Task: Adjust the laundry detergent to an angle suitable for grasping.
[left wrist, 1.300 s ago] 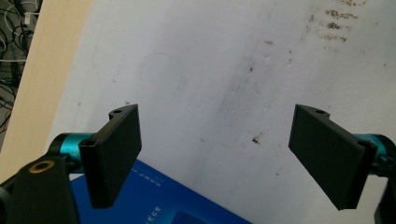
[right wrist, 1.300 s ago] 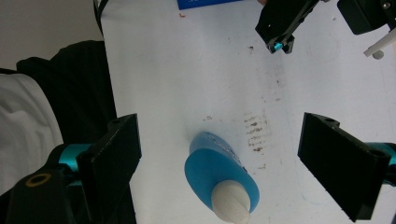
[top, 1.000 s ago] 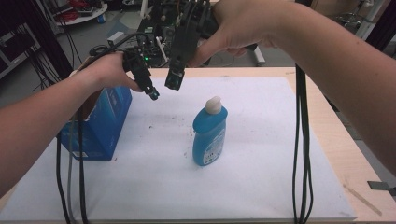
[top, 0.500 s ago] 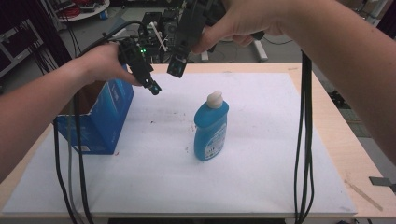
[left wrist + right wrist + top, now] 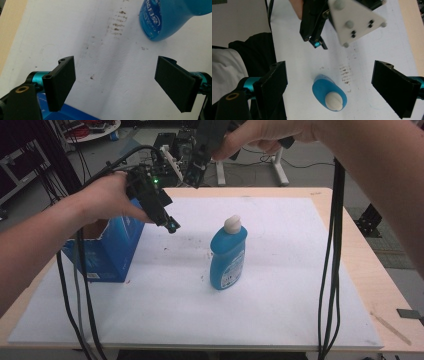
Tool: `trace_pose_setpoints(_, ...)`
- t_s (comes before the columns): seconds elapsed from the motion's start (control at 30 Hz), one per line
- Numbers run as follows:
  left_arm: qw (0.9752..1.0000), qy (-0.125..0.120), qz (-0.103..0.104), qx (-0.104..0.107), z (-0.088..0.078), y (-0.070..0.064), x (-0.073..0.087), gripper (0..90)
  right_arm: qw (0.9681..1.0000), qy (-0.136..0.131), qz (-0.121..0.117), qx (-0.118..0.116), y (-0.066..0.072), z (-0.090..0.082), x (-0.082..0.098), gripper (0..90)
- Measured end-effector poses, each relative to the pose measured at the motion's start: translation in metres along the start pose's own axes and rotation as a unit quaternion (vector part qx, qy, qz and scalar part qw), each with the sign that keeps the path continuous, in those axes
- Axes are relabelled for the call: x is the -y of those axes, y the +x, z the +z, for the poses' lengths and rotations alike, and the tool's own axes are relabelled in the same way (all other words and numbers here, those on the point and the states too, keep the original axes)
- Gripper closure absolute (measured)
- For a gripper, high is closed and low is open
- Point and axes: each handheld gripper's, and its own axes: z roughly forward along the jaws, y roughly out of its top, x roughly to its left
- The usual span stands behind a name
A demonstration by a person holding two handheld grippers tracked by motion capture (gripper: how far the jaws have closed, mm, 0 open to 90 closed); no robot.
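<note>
A white sheet [image 5: 280,285] covers most of a pale wooden table [image 5: 385,285], with brownish specks on it near the middle; beyond the far edge lie a grey floor, cables and dark equipment, too dim to tell apart. A blue bottle [image 5: 228,255] with a white cap [image 5: 233,223] stands upright near the sheet's centre, its long axis vertical and the cap pointing up. An open blue box [image 5: 107,252] sits at the sheet's left edge, well apart from the bottle. The left gripper [image 5: 170,224] hangs in the air just beside the box, angled down toward the bottle, its jaws spread wide with nothing between them. The right gripper [image 5: 194,179] is held high over the far side of the table, looking down on the bottle's cap, its jaws likewise wide and empty.
</note>
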Motion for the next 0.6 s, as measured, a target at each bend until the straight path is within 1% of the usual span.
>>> trace_pose_setpoints(0.07, 1.0000, -0.009, -0.003, 0.000, 0.004, -0.006, 0.000, 17.1, 1.0000, -0.002, -0.001, 0.003, 0.001, -0.005, 0.000, 12.8)
trace_pose_setpoints(0.1, 1.0000, -0.009, -0.003, 0.000, 0.004, -0.006, 0.000, 17.1, 1.0000, -0.002, -0.001, 0.003, 0.001, -0.005, 0.000, 12.8)
trace_pose_setpoints(0.13, 0.9994, -0.032, -0.013, 0.008, 0.010, -0.015, 0.000, 17.1, 1.0000, -0.003, -0.001, 0.003, 0.001, -0.006, 0.000, 12.8)
trace_pose_setpoints(0.17, 0.9983, -0.050, -0.026, 0.011, 0.015, -0.021, 0.000, 17.1, 1.0000, -0.005, -0.001, 0.006, 0.002, -0.009, 0.000, 12.8)
trace_pose_setpoints(0.2, 0.9980, -0.057, -0.027, 0.011, 0.018, -0.025, 0.000, 17.1, 1.0000, -0.004, -0.001, 0.007, 0.002, -0.010, 0.000, 12.7)
trace_pose_setpoints(0.23, 0.9980, -0.057, -0.027, 0.011, 0.018, -0.025, 0.000, 17.1, 1.0000, -0.004, -0.001, 0.007, 0.002, -0.010, 0.000, 12.7)
trace_pose_setpoints(0.27, 0.9970, -0.069, -0.029, 0.018, 0.025, -0.033, -0.001, 17.1, 1.0000, -0.004, 0.001, 0.007, 0.002, -0.010, 0.000, 12.8)
trace_pose_setpoints(0.33, 0.9964, -0.075, -0.034, 0.021, 0.030, -0.040, -0.002, 17.1, 1.0000, -0.002, 0.003, 0.008, 0.002, -0.010, 0.001, 12.7)
trace_pose_setpoints(0.37, 0.9964, -0.078, -0.028, 0.022, 0.033, -0.043, -0.002, 17.1, 1.0000, -0.001, 0.003, 0.008, 0.002, -0.010, 0.001, 12.8)
trace_pose_setpoints(0.4, 0.9958, -0.083, -0.031, 0.023, 0.035, -0.046, -0.003, 17.1, 1.0000, 0.000, 0.002, 0.008, 0.002, -0.010, 0.001, 12.7)
trace_pose_setpoints(0.43, 0.9965, -0.077, -0.022, 0.024, 0.036, -0.047, -0.004, 17.1, 1.0000, 0.000, 0.001, 0.008, 0.002, -0.010, 0.001, 12.8)
trace_pose_setpoints(0.47, 0.9959, -0.082, -0.025, 0.027, 0.039, -0.050, -0.006, 17.1, 1.0000, 0.000, 0.002, 0.008, 0.002, -0.010, 0.001, 12.7)
trace_pose_setpoints(0.5, 0.9963, -0.079, -0.020, 0.025, 0.040, -0.052, -0.006, 17.1, 1.0000, 0.000, 0.002, 0.008, 0.002, -0.010, 0.001, 12.8)
trace_pose_setpoints(0.53, 0.9958, -0.084, -0.023, 0.026, 0.043, -0.054, -0.007, 17.1, 1.0000, -0.001, 0.002, 0.007, 0.003, -0.010, 0.001, 12.8)
trace_pose_setpoints(0.57, 0.9960, -0.083, -0.019, 0.027, 0.044, -0.055, -0.008, 17.1, 1.0000, -0.001, 0.002, 0.007, 0.003, -0.010, 0.001, 12.7)
trace_pose_setpoints(0.6, 0.9957, -0.086, -0.021, 0.025, 0.046, -0.057, -0.009, 17.1, 1.0000, 0.000, 0.003, 0.008, 0.003, -0.010, 0.001, 12.7)
